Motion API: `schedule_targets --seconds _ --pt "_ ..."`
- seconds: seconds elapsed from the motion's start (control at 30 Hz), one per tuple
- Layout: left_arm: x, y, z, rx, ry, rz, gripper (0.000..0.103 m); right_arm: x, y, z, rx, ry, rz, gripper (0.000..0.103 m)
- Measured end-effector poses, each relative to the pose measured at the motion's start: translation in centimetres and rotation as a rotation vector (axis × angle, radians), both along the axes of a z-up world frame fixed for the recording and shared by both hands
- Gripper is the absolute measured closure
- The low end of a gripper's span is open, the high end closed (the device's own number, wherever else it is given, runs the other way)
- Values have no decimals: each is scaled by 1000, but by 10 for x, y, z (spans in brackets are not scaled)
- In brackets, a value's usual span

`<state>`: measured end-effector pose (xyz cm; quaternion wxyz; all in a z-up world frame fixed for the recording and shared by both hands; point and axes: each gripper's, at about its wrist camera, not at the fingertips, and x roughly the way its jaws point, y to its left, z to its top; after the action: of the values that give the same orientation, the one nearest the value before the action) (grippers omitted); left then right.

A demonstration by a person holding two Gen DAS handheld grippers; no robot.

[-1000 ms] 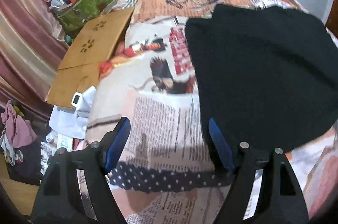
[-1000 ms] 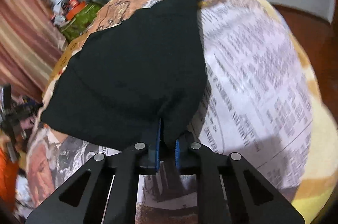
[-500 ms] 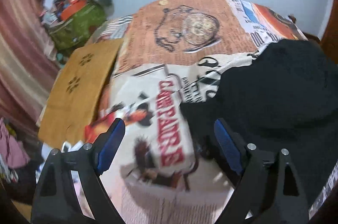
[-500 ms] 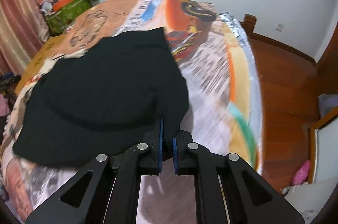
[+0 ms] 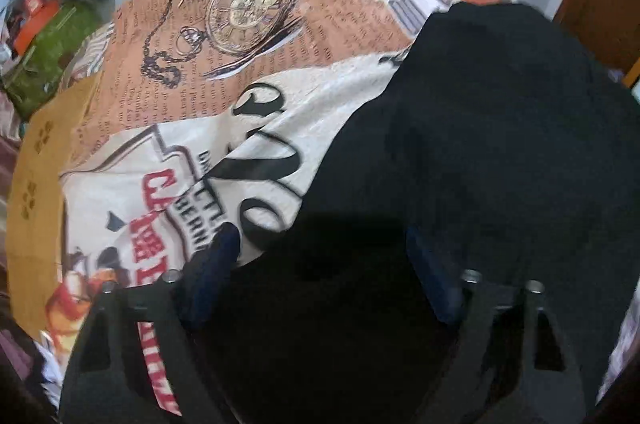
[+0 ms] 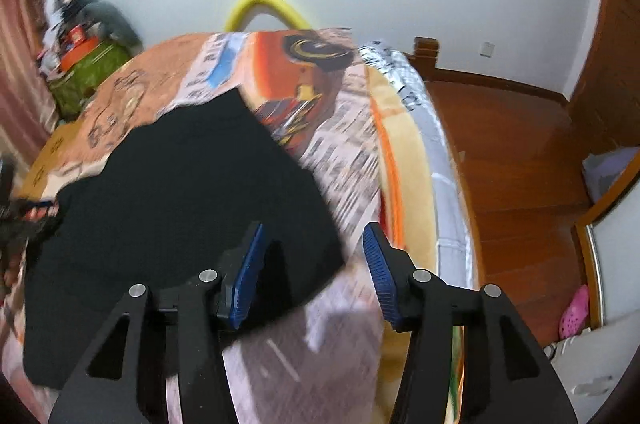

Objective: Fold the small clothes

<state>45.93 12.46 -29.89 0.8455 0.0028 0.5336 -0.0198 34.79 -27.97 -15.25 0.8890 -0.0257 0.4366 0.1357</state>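
Closing over the near left edge of the black garment (image 5: 460,151), the left gripper (image 5: 320,252) straddles cloth without pinching yet; the right gripper (image 6: 312,244), opening, has the garment's right corner just below-left; the garment lies flat on the printed bedspread (image 6: 344,127), stretching away leftward.

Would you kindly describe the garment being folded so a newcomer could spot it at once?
Look at the bed spread printed with newspaper text and a pocket watch. On it lies the black garment, flat and plain: the only dark, unprinted thing on that busy print.
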Motion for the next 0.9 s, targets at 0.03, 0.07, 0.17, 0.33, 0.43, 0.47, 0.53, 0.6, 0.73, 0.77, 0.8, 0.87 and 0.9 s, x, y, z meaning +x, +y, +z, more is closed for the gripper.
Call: schedule_targets --seconds 0.03,0.07,0.17,0.33,0.43,0.47,0.53,0.6,0.73,0.77,0.8,0.87,0.9 --pt "0 0 1 -68 13 1 61 -13 2 0 -1 -3 17 54" --pt "-1 -1 1 -101 20 17 67 -20 5 0 3 -2 31 52" --pt "-10 -10 4 2 8 35 87 -42 10 0 25 4 58 52" --pt "-43 2 7 53 11 88 95 -72 21 2 100 30 95 51" --pt "-74 21 8 49 32 140 95 -86 31 -5 132 64 121 49" --pt "-87 27 10 54 36 153 95 -88 35 -9 138 78 127 49" --pt "-108 36 13 52 44 180 95 -96 45 -17 143 114 150 49" --pt "-132 45 16 42 56 204 95 -103 56 -25 163 152 171 49" --pt "-179 49 15 35 85 208 95 -118 81 -37 218 227 221 49" --pt "-191 49 14 28 88 209 95 -123 90 -40 237 251 243 49" --pt "-198 48 14 24 88 211 95 -125 96 -42 247 264 255 49" --pt "-217 47 15 -1 85 214 96 -129 111 -46 259 297 284 49" --pt "-222 45 17 -10 82 215 96 -130 120 -48 252 313 306 49"
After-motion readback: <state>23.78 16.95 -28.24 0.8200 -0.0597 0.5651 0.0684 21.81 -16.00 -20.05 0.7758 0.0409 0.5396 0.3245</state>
